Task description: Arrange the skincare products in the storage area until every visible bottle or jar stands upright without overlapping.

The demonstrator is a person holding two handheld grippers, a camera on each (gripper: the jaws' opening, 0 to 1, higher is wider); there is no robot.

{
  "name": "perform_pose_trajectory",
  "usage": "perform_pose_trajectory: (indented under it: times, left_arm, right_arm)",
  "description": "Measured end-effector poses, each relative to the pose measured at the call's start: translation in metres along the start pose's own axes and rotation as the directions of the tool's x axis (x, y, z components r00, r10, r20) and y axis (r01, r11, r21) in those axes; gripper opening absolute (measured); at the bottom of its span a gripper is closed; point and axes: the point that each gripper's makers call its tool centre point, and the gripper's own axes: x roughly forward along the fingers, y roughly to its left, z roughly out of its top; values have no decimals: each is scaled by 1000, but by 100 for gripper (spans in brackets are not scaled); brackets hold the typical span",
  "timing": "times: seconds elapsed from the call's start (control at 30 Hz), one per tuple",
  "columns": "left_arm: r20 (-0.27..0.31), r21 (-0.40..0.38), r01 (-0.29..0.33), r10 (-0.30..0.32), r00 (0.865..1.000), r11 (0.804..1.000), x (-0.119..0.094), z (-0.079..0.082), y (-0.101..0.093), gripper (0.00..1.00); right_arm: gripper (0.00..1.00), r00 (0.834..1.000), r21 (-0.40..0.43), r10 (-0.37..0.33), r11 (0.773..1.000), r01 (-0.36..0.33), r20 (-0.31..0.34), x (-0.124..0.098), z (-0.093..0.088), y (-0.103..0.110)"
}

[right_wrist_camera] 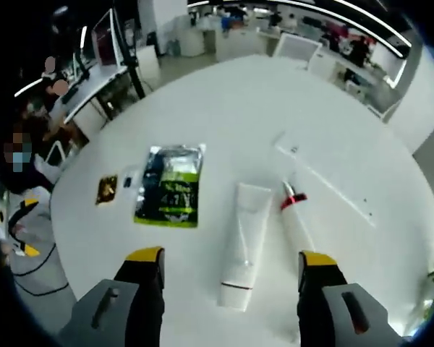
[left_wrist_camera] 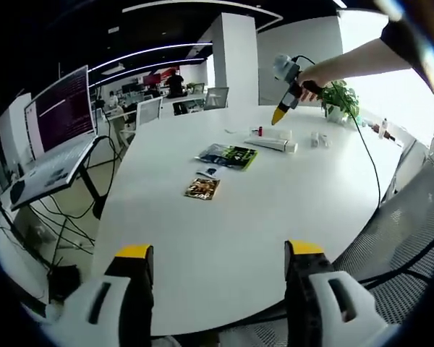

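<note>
- The right gripper [right_wrist_camera: 231,271], jaws wide and empty, hovers above the flat white plastic squeeze tube [right_wrist_camera: 244,242]; lower squarely and close across its narrow width (soft walls may buckle).
- Just right lies a slim white tube with a red collar [right_wrist_camera: 294,217]; left, a glossy green-black foil pouch [right_wrist_camera: 171,185].
- The left gripper [left_wrist_camera: 217,271] hangs wide open at the near edge of the smooth white round table [left_wrist_camera: 224,231].
</note>
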Motion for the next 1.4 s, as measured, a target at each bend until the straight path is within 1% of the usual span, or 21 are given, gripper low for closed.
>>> perform_pose_trajectory:
  times: [0.1, 0.3, 0.37, 0.43, 0.53, 0.73, 1.03, 1.13, 1.27, 1.4]
  left_arm:
    - [-4, 3, 4, -4, 1000, 1000, 0, -1, -1, 68]
    - [-10, 7, 15, -14, 1000, 1000, 1, -2, -3, 66]
    - [-7, 8, 19, -19, 1000, 1000, 1, -1, -3, 65]
    - [-17, 10, 22, -22, 1000, 1000, 1, -3, -4, 65]
    - [-20, 12, 20, -20, 1000, 1000, 1, -4, -4, 65]
    - [-30, 9, 24, -24, 999, 1000, 2, -6, -4, 65]
    - [-41, 8, 20, -20, 999, 1000, 3, -8, -2, 66]
    - [-38, 4, 12, -12, 999, 1000, 3, -8, -1, 68]
    - [-16, -13, -9, 9, 1000, 1000, 2, -4, 3, 75]
    - [-11, -23, -17, 17, 1000, 1000, 2, -3, 5, 80]
  right_arm:
    - [78, 1000, -10, -3, 1000, 3, -19, 8, -1, 0]
    - [78, 999, -5, -9, 1000, 9, -52, 26, -4, -6]
    - [77, 998, -2, -14, 1000, 14, -69, 31, -7, -9]
    - [77, 996, 4, -23, 1000, 23, -82, 36, -9, -13]
    - [74, 996, 12, -31, 999, 32, -89, 42, -10, -19]
    - [73, 992, 14, -30, 999, 31, -121, 52, -17, -18]
    - [70, 989, 26, -29, 999, 33, -147, 69, -16, -20]
    - [70, 987, 29, -32, 999, 37, -156, 72, -16, -21]
    - [68, 986, 35, -39, 998, 45, -164, 76, -15, -24]
    - [66, 985, 38, -38, 998, 45, -170, 78, -15, -23]
